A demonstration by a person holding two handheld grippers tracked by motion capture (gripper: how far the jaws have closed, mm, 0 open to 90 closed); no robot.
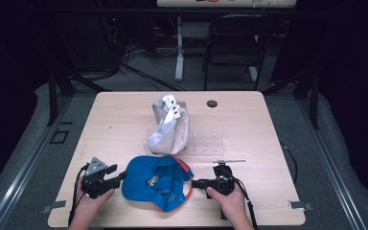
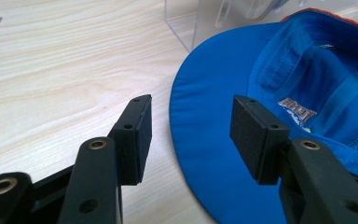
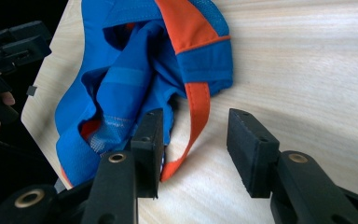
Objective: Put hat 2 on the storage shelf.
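On the counter [image 1: 124,120], the upturned blue cap [image 1: 155,182] lies between the left gripper [image 1: 117,177] and right gripper [image 1: 196,183], both with fingers spread and pinching nothing, its label too blurred to read.

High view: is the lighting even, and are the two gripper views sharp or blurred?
High view: table evenly lit, surroundings dark, picture slightly soft. Left gripper view: sharp on the blue cap, glare on the clear plastic stand. Right gripper view: crisp wood grain, a soft shadow beside the orange strap.
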